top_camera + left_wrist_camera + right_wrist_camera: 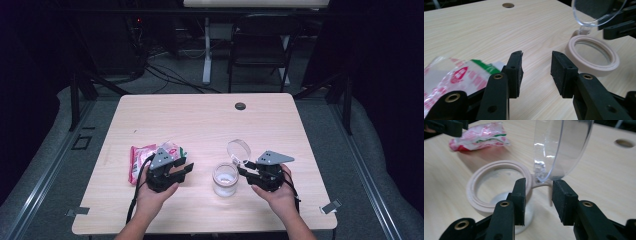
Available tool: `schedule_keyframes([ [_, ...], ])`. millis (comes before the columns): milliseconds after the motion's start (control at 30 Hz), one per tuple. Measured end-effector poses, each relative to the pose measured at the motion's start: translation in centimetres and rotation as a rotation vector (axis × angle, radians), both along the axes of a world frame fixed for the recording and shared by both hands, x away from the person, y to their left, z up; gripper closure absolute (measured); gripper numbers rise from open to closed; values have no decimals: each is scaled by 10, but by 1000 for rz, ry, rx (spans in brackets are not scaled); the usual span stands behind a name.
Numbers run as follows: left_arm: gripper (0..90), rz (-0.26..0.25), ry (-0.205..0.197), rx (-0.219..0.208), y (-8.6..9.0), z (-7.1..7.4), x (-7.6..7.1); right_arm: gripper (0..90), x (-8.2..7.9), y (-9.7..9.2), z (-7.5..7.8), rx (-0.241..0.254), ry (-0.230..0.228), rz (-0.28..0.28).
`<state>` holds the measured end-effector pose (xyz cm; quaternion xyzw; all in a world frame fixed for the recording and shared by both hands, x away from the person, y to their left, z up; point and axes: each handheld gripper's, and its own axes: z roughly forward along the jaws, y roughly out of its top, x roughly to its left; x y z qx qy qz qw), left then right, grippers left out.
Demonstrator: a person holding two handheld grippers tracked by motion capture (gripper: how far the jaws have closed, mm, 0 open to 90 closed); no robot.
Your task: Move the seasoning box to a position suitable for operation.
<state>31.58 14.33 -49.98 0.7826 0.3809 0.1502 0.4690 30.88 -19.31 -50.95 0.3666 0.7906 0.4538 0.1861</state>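
A small glass jar with a pale pink rim stands near the table's front, and its clear hinged lid is flipped up. My right gripper is open at the jar's right. The lid's lower edge and hinge sit between its jaws, and a gap shows beside the left pad. A pink, white and green packet lies to the left. My left gripper hovers open and empty just right of that packet, pointing toward the jar rim.
The light wooden table has a round cable hole at its far edge. Beyond it, on the dark floor, stand a black chair and a white desk leg. Bare wood stretches behind the jar and packet.
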Motion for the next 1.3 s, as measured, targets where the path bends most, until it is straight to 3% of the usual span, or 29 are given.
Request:
schedule_keyframes([
  [100,595,16,19,1,11,-1,6,660,-3,-4,2,-9,-11,10],
  [167,620,19,-22,-9,18,0,7,669,-3,-8,3,-13,-22,8],
  [200,653,23,-23,-11,22,1,8,670,-3,-9,3,-9,-25,-1],
  [267,663,45,-34,-31,29,4,9,679,-2,-14,3,7,7,6],
  [333,657,71,-17,-54,37,6,11,680,-1,-20,2,15,16,-10],
  [400,668,82,59,-72,45,7,14,653,0,-24,1,21,35,-26],
  [533,656,114,68,-12,56,10,18,641,2,-31,-1,-16,59,-35],
  [700,619,158,113,-11,66,7,23,636,5,-40,-7,-42,74,-65],
  [900,554,95,161,53,56,-4,29,630,5,-47,-9,-48,73,-103],
  [967,544,88,147,94,49,-7,29,621,5,-49,-9,-53,67,-103],
  [1033,543,89,109,145,44,-9,27,601,5,-49,-10,-50,66,-111],
  [1133,535,90,64,184,37,-8,24,550,7,-49,-12,-50,93,-114],
  [1300,555,37,18,222,26,-5,17,544,6,-47,-13,-64,98,-112],
])
